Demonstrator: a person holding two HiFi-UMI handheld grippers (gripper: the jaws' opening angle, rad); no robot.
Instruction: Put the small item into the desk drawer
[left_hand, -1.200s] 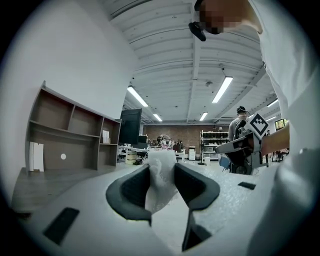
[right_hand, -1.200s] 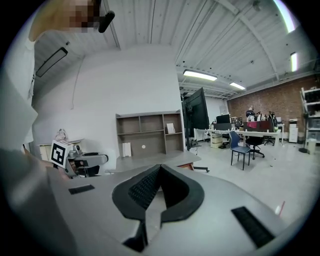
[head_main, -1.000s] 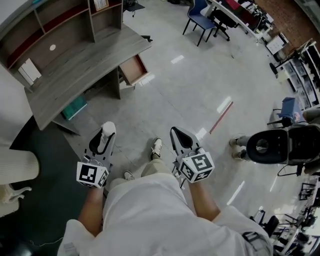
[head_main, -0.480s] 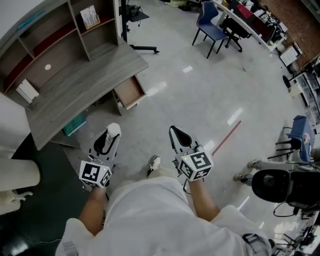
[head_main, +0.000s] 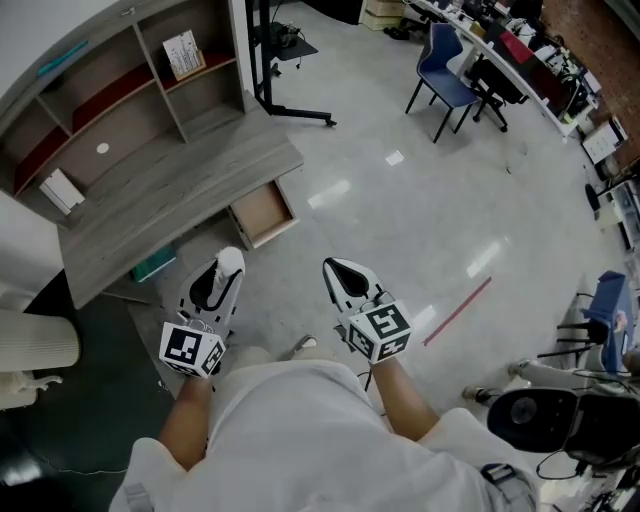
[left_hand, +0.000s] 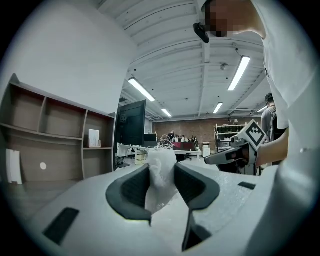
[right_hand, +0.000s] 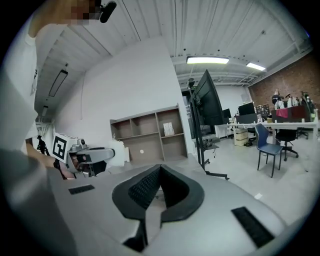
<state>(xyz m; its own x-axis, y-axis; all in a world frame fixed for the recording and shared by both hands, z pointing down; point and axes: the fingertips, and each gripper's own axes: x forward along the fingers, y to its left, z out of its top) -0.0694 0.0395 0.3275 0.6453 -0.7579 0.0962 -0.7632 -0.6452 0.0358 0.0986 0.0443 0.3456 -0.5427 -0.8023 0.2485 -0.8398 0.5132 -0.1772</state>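
Observation:
My left gripper is shut on a small white crumpled item, which sticks up between the pads in the left gripper view. My right gripper is shut with nothing between its jaws. Ahead on the left stands a grey wooden desk with an open drawer pulled out below its right end. Both grippers are held in front of the person's waist, still a stretch of floor away from the drawer. From the right gripper view the left gripper shows beside the desk's shelves.
A shelf unit tops the desk, with a box and a book in it. A black monitor stand stands right of the desk. A blue chair and more desks are farther right. A red strip lies on the floor.
The person has walked toward the desk with both grippers held out. Desk and open drawer have drawn nearer in the head view. The white item stays gripped in the left gripper.

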